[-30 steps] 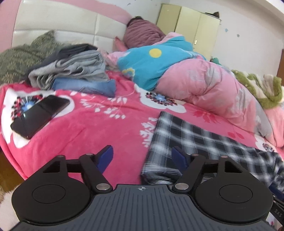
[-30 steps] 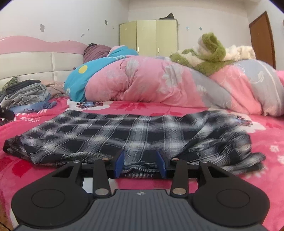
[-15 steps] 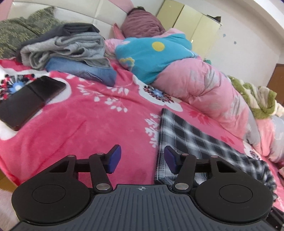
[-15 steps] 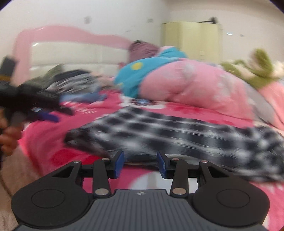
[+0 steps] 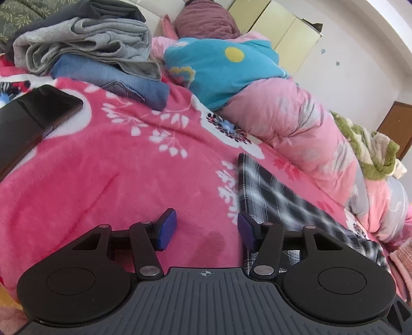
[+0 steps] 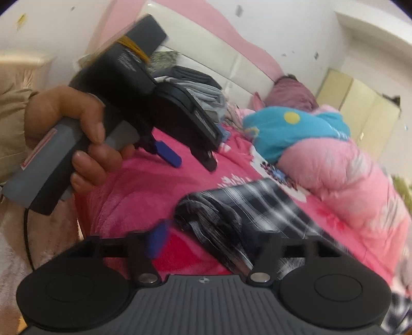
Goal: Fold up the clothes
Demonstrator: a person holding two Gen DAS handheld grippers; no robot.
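Left claw [image 5: 207, 230] hangs half open over bare pink bedspread [image 5: 108, 165], nothing between its blue pads, its right pad just at the near corner of the folded plaid shirt [image 5: 280, 198]. Right claw [image 6: 203, 239], blurred, has just been opening; its jaws stand wide around the shirt's bunched end without pressing it. Left of the shirt's edge the bed lies open up to the black phone [image 5: 33, 121] and stacked clothes [image 5: 97, 56].

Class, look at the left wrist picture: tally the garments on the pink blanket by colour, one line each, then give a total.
Black-and-white plaid: 1
Grey: 1
Blue denim: 1
Dark charcoal, top of the pile: 1
Total: 4
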